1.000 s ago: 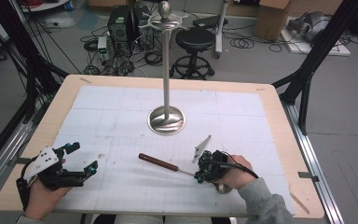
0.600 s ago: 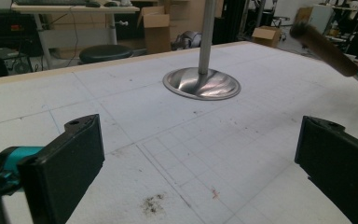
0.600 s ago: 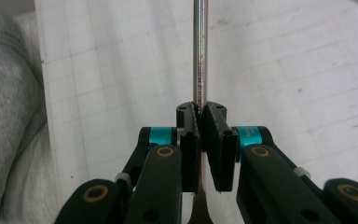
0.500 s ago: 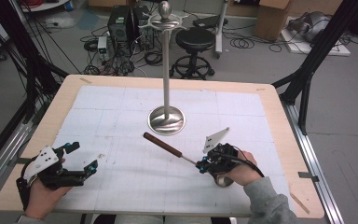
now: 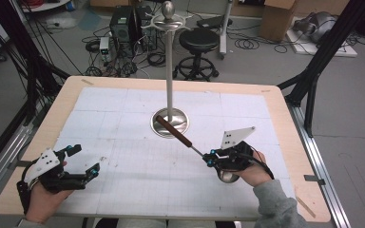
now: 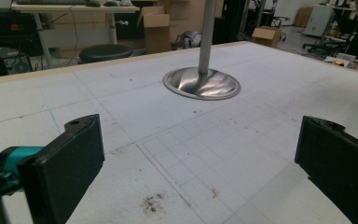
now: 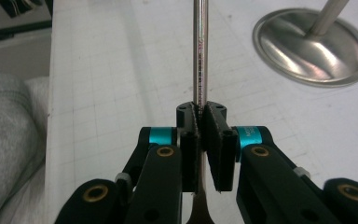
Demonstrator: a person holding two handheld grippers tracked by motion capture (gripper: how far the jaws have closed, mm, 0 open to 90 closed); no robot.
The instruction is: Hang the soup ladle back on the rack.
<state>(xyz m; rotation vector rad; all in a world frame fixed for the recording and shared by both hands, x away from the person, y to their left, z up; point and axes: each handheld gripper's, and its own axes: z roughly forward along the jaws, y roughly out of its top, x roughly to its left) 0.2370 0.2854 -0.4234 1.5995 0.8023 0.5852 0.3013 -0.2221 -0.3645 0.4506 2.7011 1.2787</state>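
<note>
I am working in a lab or workshop: a wooden table (image 5: 285, 118) under a white gridded mat (image 5: 123, 123) stands on grey concrete, with tangled cables (image 5: 256, 45), a computer tower (image 5: 121, 23), a black stool (image 5: 198, 40), cardboard boxes (image 5: 275, 21) and black frame struts (image 5: 328, 52) around it.

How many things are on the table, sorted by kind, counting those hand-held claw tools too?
Metal stand with a tall pole: 1
Ladle with a brown handle, held by its metal shaft: 1
Hand-held grippers, left gripper open, right gripper shut on the ladle: 2
Total: 4
</note>
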